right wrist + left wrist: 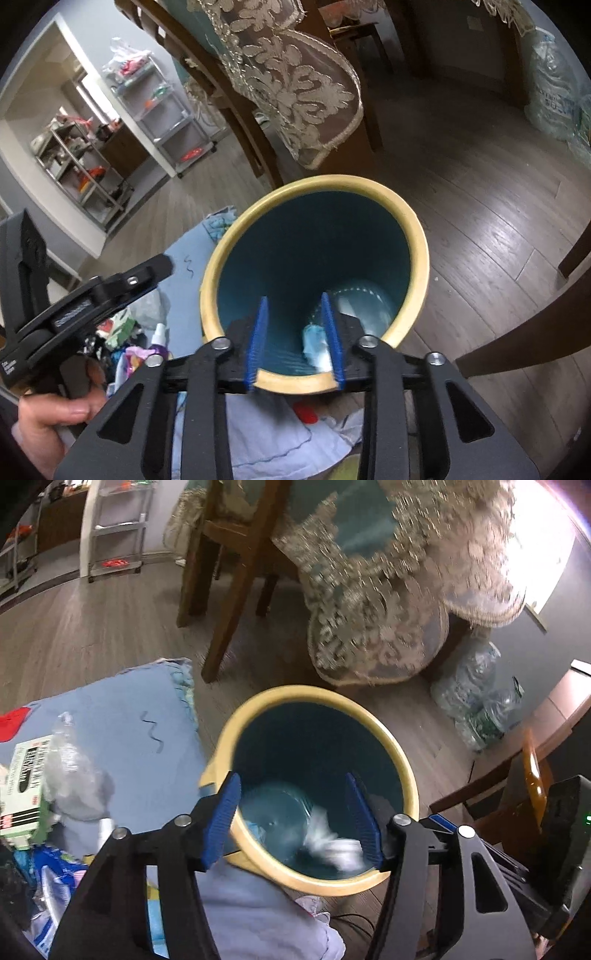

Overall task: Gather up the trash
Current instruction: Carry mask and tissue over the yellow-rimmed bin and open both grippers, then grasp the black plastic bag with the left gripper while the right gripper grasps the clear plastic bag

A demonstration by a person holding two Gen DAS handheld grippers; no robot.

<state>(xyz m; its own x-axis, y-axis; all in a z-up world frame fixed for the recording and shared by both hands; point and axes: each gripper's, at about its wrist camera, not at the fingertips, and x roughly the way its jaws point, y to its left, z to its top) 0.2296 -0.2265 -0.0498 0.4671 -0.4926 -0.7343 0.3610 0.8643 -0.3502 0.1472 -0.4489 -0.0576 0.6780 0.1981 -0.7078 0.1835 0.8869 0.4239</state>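
A teal bin with a yellow rim stands on the wood floor; it also shows in the right wrist view. Inside lie a clear plastic bottle and crumpled white paper, also seen as paper in the right wrist view. My left gripper is open and empty over the bin's mouth. My right gripper is open and empty over the bin's near rim. The left gripper's body shows at the left of the right wrist view.
A blue cloth left of the bin carries a crushed clear bottle, a green-white box and wrappers. A lace-covered table and wooden chair legs stand behind. Bagged bottles lie at the right.
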